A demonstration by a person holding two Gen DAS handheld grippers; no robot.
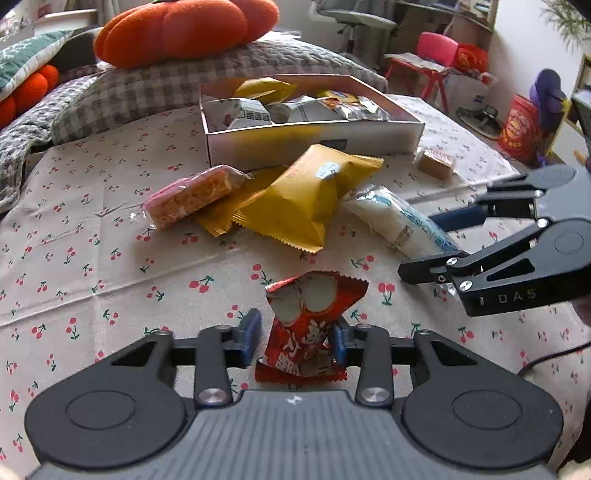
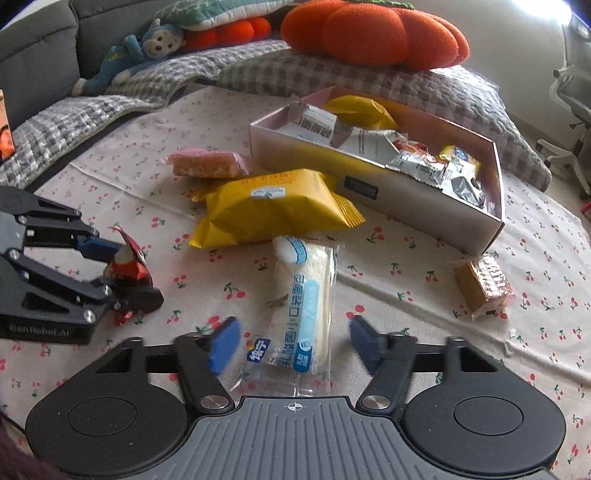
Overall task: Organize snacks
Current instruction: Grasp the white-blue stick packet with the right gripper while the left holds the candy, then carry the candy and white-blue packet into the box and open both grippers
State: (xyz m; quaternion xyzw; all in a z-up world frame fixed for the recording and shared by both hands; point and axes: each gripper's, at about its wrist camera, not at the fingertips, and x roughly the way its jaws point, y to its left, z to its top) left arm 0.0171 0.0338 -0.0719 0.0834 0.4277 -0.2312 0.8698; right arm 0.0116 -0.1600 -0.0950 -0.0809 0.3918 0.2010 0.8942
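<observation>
My left gripper (image 1: pixel 295 338) is shut on a red snack packet (image 1: pixel 308 325), held upright just above the cherry-print cloth; it also shows in the right wrist view (image 2: pixel 127 267). My right gripper (image 2: pixel 291 341) is open, its jaws on either side of a white and blue bread roll packet (image 2: pixel 301 306) lying on the cloth (image 1: pixel 400 221). A yellow packet (image 1: pixel 306 197) and a pink bar (image 1: pixel 192 195) lie in front of the white snack box (image 1: pixel 317 142), which holds several packets.
A small brown wafer packet (image 2: pixel 482 286) lies right of the box's near corner. A second yellow packet (image 1: pixel 221 218) lies under the first. Checked blankets (image 1: pixel 166 81) and orange pumpkin cushions (image 1: pixel 173 29) lie behind the box. Chairs stand far right.
</observation>
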